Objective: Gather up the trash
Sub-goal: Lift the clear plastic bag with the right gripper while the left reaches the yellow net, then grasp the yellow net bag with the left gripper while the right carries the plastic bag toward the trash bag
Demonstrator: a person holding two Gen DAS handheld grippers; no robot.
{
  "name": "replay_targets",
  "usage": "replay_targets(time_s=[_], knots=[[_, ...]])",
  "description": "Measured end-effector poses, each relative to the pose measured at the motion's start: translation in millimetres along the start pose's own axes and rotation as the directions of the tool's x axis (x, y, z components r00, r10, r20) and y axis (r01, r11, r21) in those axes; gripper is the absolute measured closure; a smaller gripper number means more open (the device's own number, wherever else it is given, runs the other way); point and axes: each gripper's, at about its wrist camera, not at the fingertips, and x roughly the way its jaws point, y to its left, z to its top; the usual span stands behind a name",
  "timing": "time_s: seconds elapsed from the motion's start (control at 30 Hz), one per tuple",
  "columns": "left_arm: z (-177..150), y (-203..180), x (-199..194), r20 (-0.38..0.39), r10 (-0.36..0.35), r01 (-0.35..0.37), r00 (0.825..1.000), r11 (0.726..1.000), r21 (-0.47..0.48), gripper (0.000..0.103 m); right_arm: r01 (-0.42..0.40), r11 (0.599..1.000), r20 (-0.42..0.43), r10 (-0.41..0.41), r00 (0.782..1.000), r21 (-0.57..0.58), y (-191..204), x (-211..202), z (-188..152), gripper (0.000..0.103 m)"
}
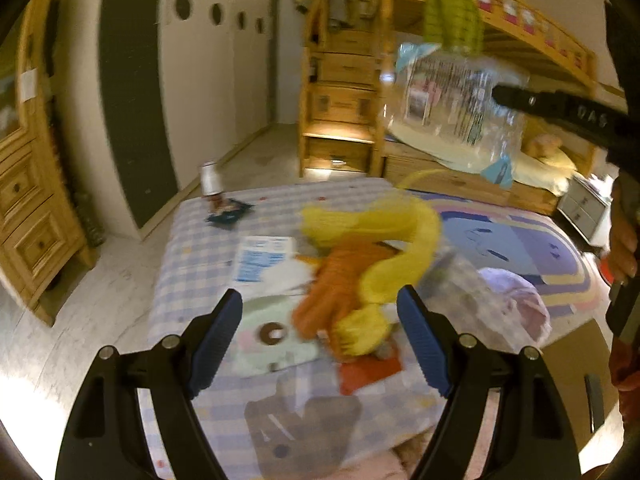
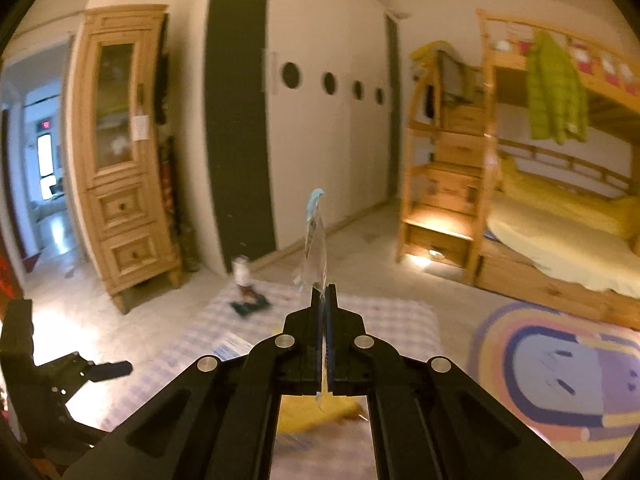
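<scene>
The right tool [image 2: 325, 292] has its jaws pinched tight on a clear plastic wrapper [image 1: 460, 112], which hangs in the air above the checked bed [image 1: 192, 280], edge-on in its own camera. The left tool [image 1: 320, 328] stands wide open with nothing in it, poised over a heap of trash: yellow netting [image 1: 384, 232], an orange piece [image 1: 340, 288], a white label [image 1: 260, 260] and a red scrap [image 1: 368, 372]. A small bottle [image 1: 211, 178] and a dark packet [image 1: 230, 214] sit at the far corner of the bed, well apart from the heap.

The wrapper is thin and held only at one edge, so a quick swing could let it slip free. The heap is blurred, so I can't be sure how its pieces overlap; if the netting is tangled with the orange piece, grabbing one may drag the other and scatter the scraps onto the floor. The bottle, upright near the edge, could tip if the bedding is tugged.
</scene>
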Motion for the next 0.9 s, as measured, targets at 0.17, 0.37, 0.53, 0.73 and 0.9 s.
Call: replay_targets(time_s=[0.17,0.37,0.53,0.73,0.9], knots=[[5.3,-31.0,5.4,0.012,-0.06,0.059,0.998,0.996,0.063,0.025,0.063,0.998,-0.069,-0.063,0.996,0.01,-24.1,-10.6,-31.4,0.102],[22.1,-54.0,28.3,0.002,-0.057,0.056,0.998,0.993,0.105,0.013,0.073,0.995,-0.103,-0.065,0.993,0.074,-47.0,-19.0,-57.3,0.102],[33.2,-70.5,52.9,-0.046,-0.013,0.016,0.999,0.998,0.057,0.027,0.077,0.992,-0.116,-0.065,0.991,0.103,-55.0,-20.6,-69.3,0.102],[34.4,-79.7,73.6,-0.075,0.033,-0.028,0.997,0.997,0.066,0.071,0.079,0.99,-0.129,-0.064,0.99,0.12,-60.7,-23.8,-80.6,0.102],[39.0,-87.7,69.2,-0.048,-0.003,0.01,0.999,0.988,0.154,0.099,0.091,0.987,-0.119,-0.075,0.99,0.131,-65.3,-30.7,-85.0,0.102]])
